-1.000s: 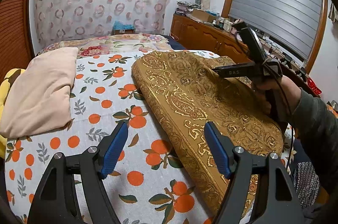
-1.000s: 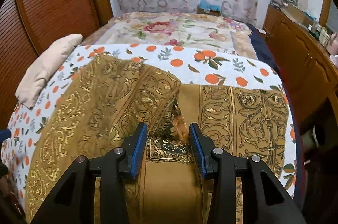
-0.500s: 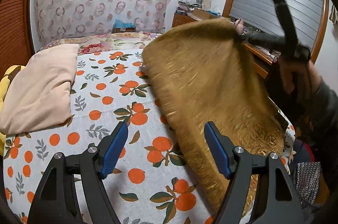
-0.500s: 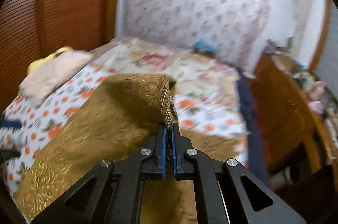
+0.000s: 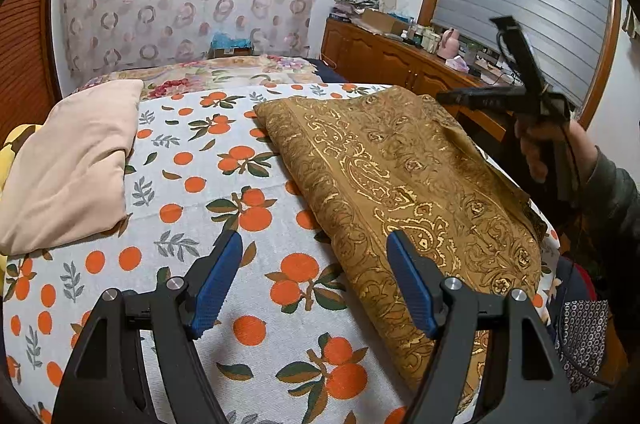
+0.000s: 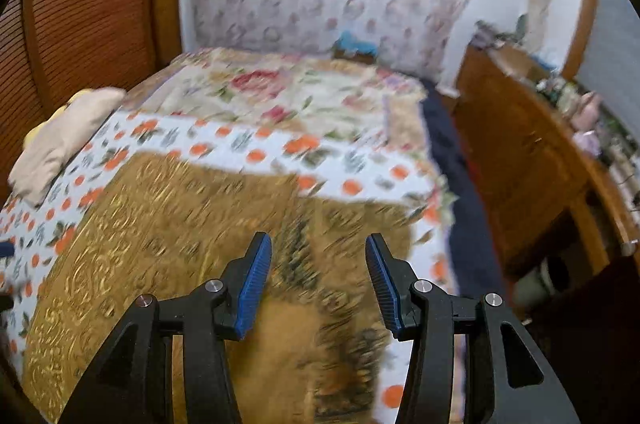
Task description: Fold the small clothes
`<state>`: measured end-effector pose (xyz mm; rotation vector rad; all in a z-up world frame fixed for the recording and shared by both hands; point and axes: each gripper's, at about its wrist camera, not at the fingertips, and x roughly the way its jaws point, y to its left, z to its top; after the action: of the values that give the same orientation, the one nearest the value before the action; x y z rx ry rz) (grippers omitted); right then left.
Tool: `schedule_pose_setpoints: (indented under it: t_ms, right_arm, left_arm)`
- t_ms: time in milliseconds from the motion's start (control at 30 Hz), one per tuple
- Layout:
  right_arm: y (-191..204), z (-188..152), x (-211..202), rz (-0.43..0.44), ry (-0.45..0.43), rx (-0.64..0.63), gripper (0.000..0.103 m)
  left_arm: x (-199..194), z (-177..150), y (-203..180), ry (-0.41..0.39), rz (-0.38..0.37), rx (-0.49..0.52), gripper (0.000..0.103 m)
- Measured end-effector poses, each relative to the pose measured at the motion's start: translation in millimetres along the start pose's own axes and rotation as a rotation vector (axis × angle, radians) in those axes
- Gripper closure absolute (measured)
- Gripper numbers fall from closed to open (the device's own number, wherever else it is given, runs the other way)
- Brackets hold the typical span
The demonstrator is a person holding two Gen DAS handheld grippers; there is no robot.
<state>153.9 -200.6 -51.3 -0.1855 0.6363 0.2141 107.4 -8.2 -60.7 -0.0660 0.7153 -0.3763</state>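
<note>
- Ochre brocade with gold paisley scrollwork makes up the folded cloth (image 5: pixel 404 184), which lies flat on the right half of the bed, its near corner reaching toward the bed's edge.
- The orange-print bedsheet (image 5: pixel 192 200) carries the cloth; bare sheet runs along the cloth's left side.
- The left gripper (image 5: pixel 314 280) hangs above the sheet with its blue pads spread wide and nothing between them; the cloth's left border sits just under the right-hand finger.
- The right gripper (image 6: pixel 318 278) stands released: its jaws have just been opening, and the gap between the pads is bare, with the cloth lying below it, not pinched.
- In the left wrist view the right gripper (image 5: pixel 444 99) is held up beyond the cloth's far right edge by a hand (image 5: pixel 548 148) in a dark sleeve.
- A beige pillow (image 5: pixel 72 164) rests on the sheet's left side, well apart from the cloth.
- A wooden dresser (image 5: pixel 400 60) stands to the right of the bed.
- The right wrist view is blurred.
</note>
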Motion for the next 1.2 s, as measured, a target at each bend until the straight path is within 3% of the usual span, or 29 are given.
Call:
schedule_pose_setpoints:
  t_ms: [200, 300, 400, 500, 633, 767, 1133, 1167, 1200]
  right_arm:
    - [-19.2, 5.3, 34.1, 0.015, 0.042, 0.041, 0.052]
    - [-32.4, 7.6, 31.6, 0.064, -0.019, 0.112, 0.052]
    - [-50.3, 11.9, 22.4, 0.017, -0.091, 0.172, 0.052]
    - [-58.7, 17.5, 32.6, -0.026, -0.06, 0.157, 0.053]
    - [-43.1, 23.0, 60.5, -0.024, 0.033, 0.08, 0.056]
    - [-19.1, 28.0, 60.1, 0.078, 0.026, 0.047, 0.056]
    - [-11.8, 31.8, 71.0, 0.119, 0.053, 0.028, 0.056]
    - [-10.0, 30.9, 73.6, 0.126, 0.06, 0.02, 0.057]
    - [-7.9, 29.9, 76.5, 0.136, 0.068, 0.011, 0.068]
  left_arm:
    - [1.2, -0.3, -2.2, 0.003, 0.0, 0.004, 0.028]
    - [1.3, -0.7, -1.4, 0.002, 0.002, 0.005, 0.028]
    - [3.1, -1.2, 0.9, 0.002, 0.001, -0.001, 0.028]
    - [5.9, -1.9, 1.2, 0.007, -0.004, -0.002, 0.028]
    - [16.2, -2.2, -3.9, 0.039, -0.005, 0.02, 0.028]
    - [33.7, -0.3, -12.2, 0.095, 0.016, 0.062, 0.028]
    - [56.0, -5.5, -21.1, 0.175, 0.031, 0.08, 0.027]
    - [55.5, -5.5, -21.1, 0.175, 0.031, 0.08, 0.027]
    - [55.1, -5.8, -22.1, 0.176, 0.031, 0.081, 0.027]
